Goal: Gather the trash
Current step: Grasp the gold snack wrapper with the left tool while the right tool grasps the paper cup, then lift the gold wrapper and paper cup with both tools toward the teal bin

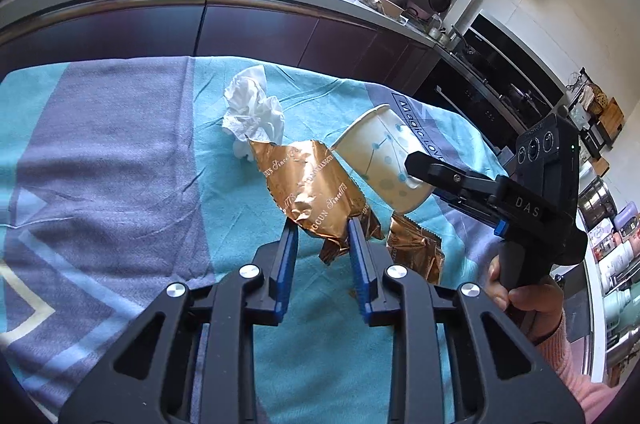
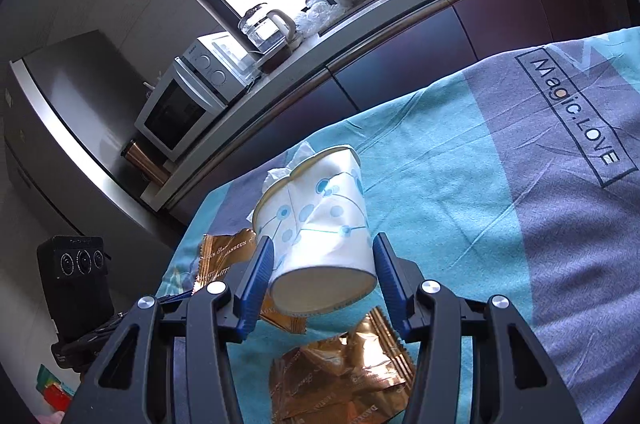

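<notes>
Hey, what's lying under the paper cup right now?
Under the tilted paper cup, held in the right gripper, gold wrappers lie on the teal cloth. Whatever lies directly beneath the cup's base is hidden.

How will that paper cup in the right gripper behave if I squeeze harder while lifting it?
The paper cup already looks dented along its wall between the right gripper pads, so it will probably crumple further rather than resist. It seems empty and light, so lifting should be easy. If released on the cloth, its round wall may roll.
</notes>
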Demonstrator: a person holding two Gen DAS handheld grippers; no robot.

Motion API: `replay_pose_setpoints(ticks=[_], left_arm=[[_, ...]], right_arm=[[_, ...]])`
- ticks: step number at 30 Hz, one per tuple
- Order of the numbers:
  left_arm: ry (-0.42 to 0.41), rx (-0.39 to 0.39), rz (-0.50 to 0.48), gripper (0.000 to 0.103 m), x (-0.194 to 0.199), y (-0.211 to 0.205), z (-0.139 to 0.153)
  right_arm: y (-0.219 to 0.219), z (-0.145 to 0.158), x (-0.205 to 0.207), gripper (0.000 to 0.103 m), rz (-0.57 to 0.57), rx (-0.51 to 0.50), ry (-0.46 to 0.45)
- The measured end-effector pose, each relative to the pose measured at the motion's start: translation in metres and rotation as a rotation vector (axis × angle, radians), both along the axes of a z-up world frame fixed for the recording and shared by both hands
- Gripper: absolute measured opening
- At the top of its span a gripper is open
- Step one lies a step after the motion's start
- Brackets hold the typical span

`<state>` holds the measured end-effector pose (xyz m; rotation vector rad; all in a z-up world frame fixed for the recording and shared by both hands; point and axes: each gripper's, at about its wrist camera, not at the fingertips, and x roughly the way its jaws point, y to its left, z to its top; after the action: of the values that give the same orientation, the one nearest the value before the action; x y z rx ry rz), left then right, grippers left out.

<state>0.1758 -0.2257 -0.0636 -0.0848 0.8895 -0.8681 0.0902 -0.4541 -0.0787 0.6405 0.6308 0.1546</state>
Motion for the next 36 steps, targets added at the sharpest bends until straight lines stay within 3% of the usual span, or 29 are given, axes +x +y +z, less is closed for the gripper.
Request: replay_pose_setpoints(ticks=[13,36], left_arm=[[-0.109,0.012,0.09,0.026,-0.029,0.083,0.026],[-0.176,0.059,0.301,0.026,-0.077,0.225,0.034]], right_arm=[[0.055,0.024,-0.01,0.049,0.093,0.014,-0.067],[0.172,0.031,-0.007,0.049,0.294,0.04,-0.085]])
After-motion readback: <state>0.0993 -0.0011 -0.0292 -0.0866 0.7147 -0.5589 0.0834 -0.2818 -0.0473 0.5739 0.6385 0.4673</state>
